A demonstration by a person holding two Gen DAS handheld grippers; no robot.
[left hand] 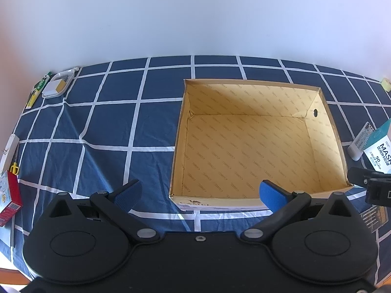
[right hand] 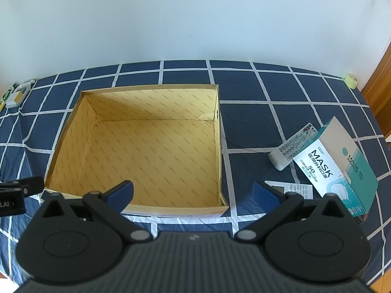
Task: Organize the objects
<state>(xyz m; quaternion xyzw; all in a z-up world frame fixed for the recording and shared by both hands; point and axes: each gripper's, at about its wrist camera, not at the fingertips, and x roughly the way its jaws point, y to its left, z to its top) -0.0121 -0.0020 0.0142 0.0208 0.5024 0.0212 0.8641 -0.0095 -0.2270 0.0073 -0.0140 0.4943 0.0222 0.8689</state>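
So, both tongs spread wide, nothing pinched. Left gripper (left hand: 200, 193) hovering just short of the open cardboard box (left hand: 254, 144), which sits ahead and slightly right of it; bare inside. Right gripper (right hand: 193, 192) facing the same box (right hand: 136, 151) from its near right corner. Mask box (right hand: 337, 163) right of that gripper, leaning over a white remote (right hand: 290, 149) and hiding its far half. Calculator (right hand: 295, 190) partly blocked by the right finger. Far left of the left gripper: red packet (left hand: 11, 200) cut off at the edge, yellow scissors (left hand: 14, 168) barely readable, clear tray (left hand: 58, 84) with blurry contents.

Blue checked tablecloth (right hand: 256, 92), open cardboard box (right hand: 136, 146), mask box (right hand: 334, 161), remote (right hand: 290, 146), calculator (right hand: 295, 189), tape roll (right hand: 351, 81)
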